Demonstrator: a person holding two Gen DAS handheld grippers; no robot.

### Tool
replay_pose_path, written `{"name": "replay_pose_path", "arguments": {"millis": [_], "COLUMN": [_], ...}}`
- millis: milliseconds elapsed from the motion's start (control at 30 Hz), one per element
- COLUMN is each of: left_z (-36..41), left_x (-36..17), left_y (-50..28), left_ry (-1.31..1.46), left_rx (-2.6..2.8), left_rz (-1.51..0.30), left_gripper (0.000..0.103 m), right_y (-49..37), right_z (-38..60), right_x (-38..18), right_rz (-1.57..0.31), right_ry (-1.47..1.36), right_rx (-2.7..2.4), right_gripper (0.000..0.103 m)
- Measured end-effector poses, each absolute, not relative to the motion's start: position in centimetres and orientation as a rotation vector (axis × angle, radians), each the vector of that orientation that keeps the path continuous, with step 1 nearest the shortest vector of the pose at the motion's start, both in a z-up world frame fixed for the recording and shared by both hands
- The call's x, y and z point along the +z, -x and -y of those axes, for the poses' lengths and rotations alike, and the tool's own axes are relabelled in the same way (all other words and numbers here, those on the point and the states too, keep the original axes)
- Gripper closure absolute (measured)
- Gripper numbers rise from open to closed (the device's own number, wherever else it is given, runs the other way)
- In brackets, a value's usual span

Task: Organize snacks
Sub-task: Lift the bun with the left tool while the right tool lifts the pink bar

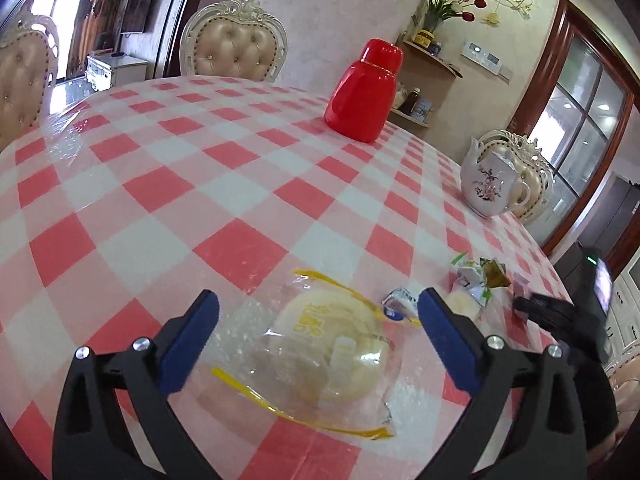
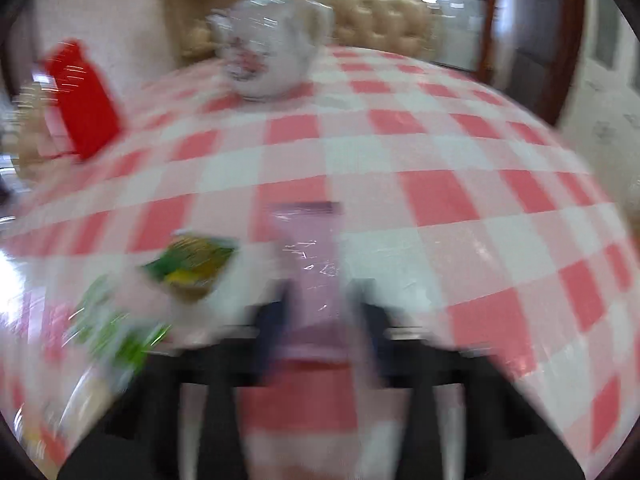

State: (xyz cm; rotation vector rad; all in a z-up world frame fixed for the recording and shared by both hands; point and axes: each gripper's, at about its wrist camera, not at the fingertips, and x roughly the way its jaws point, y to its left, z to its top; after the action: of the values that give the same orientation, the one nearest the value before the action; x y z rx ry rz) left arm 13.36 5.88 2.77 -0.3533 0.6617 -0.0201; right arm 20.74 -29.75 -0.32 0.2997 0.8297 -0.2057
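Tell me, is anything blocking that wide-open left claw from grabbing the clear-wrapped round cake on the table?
Nothing visible does. The left gripper stands open with the clear-wrapped round cake lying between its fingers on the checked tablecloth. The small snack packets lie off to the right, outside the fingers.

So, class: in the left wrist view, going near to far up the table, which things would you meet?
Clear bun packet → small snack packets → white teapot → red flask.
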Motion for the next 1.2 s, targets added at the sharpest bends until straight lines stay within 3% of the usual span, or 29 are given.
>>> {"name": "replay_pose_path", "arguments": {"millis": [433,733,767,800,833,1200], "left_z": [-7.0,-1.6,-1.6,-1.7,-1.8,-2.0], "left_x": [2.6,1.4,1.5,1.5,1.4,2.6], "left_y": [-13.7,-14.4,-14.2,-14.0,-14.1,-13.0], "left_ry": [0.365,0.066,0.070,0.073,0.068,0.073], "left_rx": [-0.029,-0.066,-0.085,-0.082,-0.075,-0.069], "left_rz": [-0.730,-0.828,-0.819,-0.809,-0.811,-0.736], "left_gripper": [0.002,0.002,0.005,0.024,0.036,0.040], "right_y": [-7.0,-5.9,-5.8,-5.7,-5.7,-6.2], "right_z": [28.9,27.9,27.7,27.6,27.5,27.8], "right_x": [2.4,3.7,3.8,3.9,4.0,2.9], "right_rz": [-0.677,-0.648,-0.644,-0.640,-0.638,-0.662], "right_ry": [-0.406,-0.366,-0.359,-0.349,-0.344,-0.364], "right_rx": [0.151,0.182,0.183,0.183,0.186,0.186], "right_gripper": [0.082,0.082,0.082,0.082,0.082,0.082]}}
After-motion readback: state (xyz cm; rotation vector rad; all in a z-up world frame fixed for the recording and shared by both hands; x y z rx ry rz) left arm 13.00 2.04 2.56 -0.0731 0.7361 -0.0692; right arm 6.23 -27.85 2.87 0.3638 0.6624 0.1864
